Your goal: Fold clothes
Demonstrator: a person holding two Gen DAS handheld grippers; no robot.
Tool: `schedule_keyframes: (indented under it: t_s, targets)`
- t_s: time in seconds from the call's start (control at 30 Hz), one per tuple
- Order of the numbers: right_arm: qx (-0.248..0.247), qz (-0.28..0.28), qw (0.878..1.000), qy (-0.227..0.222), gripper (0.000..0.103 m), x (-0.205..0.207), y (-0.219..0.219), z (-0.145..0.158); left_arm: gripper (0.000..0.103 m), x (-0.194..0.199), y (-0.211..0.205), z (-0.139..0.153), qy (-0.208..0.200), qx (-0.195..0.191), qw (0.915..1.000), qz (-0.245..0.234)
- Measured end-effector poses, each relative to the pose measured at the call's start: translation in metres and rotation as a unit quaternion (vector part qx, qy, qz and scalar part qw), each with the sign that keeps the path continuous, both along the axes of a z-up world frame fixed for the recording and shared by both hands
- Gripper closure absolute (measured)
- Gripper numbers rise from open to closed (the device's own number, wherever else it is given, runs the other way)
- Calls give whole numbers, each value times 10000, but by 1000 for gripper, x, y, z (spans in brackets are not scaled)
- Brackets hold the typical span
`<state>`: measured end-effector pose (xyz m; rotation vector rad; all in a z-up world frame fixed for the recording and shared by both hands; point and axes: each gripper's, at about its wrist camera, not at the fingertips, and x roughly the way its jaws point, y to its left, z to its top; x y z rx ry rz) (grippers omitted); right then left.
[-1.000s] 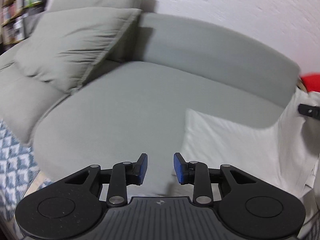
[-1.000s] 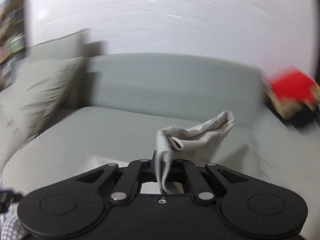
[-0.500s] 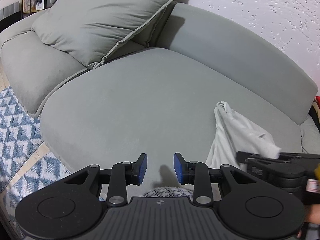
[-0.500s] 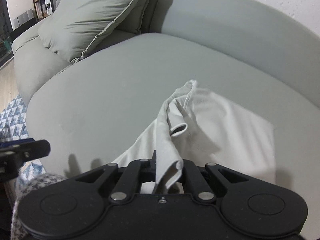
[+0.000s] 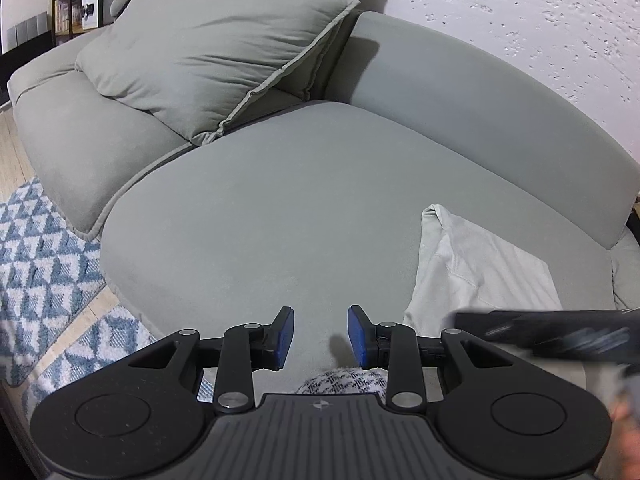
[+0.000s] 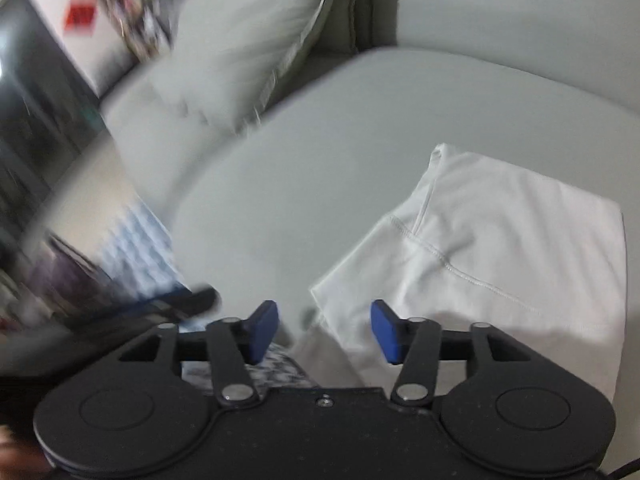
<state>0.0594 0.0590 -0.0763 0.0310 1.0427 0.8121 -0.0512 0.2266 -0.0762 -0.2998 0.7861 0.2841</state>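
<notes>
Both the left hand-held gripper [image 5: 319,334] and right hand-held gripper [image 6: 324,330] are wide apart, holding nothing; the white garment [image 6: 496,240] lies folded on the sofa [image 5: 288,208].

left gripper [image 5: 319,334] hangs with jaws apart over the grey sofa seat [image 5: 280,208]. a white garment [image 5: 476,268] lies at four o'clock, a pillow [image 5: 208,56] at eleven, a patterned rug [image 5: 36,264] at nine.
</notes>
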Motion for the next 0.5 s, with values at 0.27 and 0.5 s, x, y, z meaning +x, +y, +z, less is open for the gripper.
schedule_keyframes:
  t_s: [0.27,0.5]
  targets:
    - [187,-1417,9895,-200,54,-2,-141,19,76,17,-39,3,-45,71,9973,-725]
    - [-27,-1017,9943,-317,76,-9,-147,-19,81,71,-80,-20,75,611,9917,-1133]
